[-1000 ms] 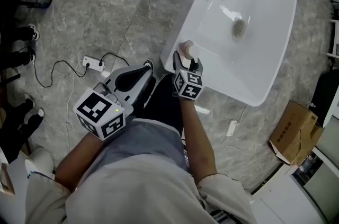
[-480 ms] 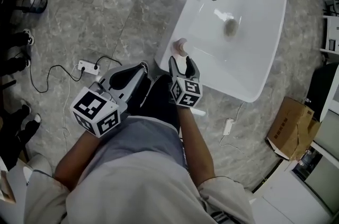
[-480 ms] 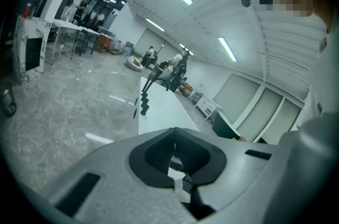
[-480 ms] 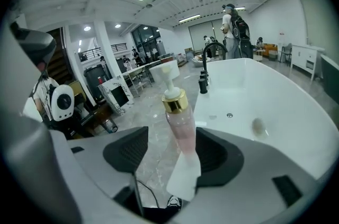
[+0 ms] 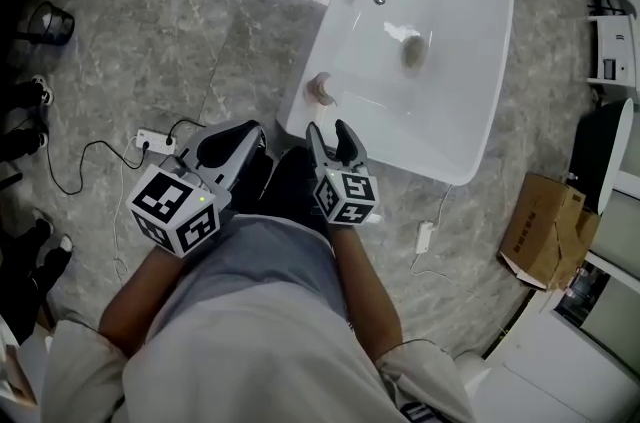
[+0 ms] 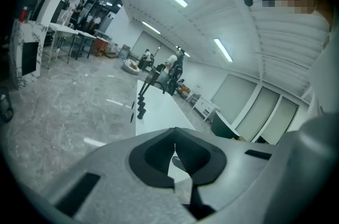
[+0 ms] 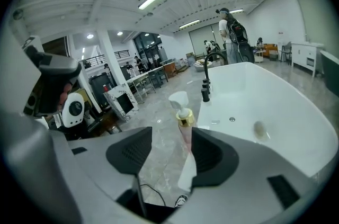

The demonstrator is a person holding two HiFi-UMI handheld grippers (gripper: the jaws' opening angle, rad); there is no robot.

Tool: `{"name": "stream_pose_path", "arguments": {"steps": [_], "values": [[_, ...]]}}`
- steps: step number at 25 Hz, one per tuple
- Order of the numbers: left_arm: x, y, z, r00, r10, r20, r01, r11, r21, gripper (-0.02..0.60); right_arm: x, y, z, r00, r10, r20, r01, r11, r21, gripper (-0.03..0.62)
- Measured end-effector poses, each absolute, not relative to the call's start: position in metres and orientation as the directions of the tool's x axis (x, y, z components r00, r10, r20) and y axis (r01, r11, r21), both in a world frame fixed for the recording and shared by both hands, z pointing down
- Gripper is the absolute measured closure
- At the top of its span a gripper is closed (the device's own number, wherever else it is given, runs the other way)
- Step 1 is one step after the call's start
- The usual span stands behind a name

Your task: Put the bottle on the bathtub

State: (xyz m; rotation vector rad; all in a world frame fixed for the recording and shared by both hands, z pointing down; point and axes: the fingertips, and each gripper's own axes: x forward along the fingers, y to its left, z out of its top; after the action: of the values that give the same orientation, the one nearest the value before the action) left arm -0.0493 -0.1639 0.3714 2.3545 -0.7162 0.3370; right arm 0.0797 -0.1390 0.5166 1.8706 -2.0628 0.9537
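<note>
Dressed in an off-white top (image 5: 250, 366) with short sleeves (image 5: 425, 361), a grey garment (image 5: 255, 261) below it and black beyond that (trousers or shorts, hard to tell). Fitted with left tongs (image 5: 250, 133) in a pale grey shell with black pads, and right tongs (image 5: 329, 133) in dark grey with two curved fingers. Topped on both with a white cube (image 5: 175, 209) bearing black square markers.

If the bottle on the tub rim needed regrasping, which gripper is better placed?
Right. The right gripper is open and points at the bottle just ahead; the left gripper is shut and sits off to the side.
</note>
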Motion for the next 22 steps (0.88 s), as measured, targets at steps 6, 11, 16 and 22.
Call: {"name": "stream_pose_path", "arguments": {"steps": [6,11,16,22], "values": [[-0.046,-0.165,0.36,0.835,-0.396,0.382,-0.549,-0.655,0.52,0.578,0.072,-0.139,0.465,-0.264,-0.844,0.467,-0.931,0.097,-0.351,0.444],[-0.044,-0.168,0.343,0.845,-0.399,0.357,-0.533,-0.687,0.493,0.578,0.072,-0.138,0.425,-0.28,-0.855,0.437,-0.939,0.149,-0.31,0.477],[-0.046,-0.179,0.336,0.848,-0.41,0.336,-0.529,-0.697,0.485,0.578,0.076,-0.14,0.394,-0.292,-0.856,0.426,-0.94,0.176,-0.292,0.523],[-0.053,-0.189,0.317,0.862,-0.424,0.277,-0.507,-0.728,0.462,0.578,0.079,-0.147,0.358,-0.3,-0.859,0.415,-0.939,0.189,-0.288,0.566]]}}
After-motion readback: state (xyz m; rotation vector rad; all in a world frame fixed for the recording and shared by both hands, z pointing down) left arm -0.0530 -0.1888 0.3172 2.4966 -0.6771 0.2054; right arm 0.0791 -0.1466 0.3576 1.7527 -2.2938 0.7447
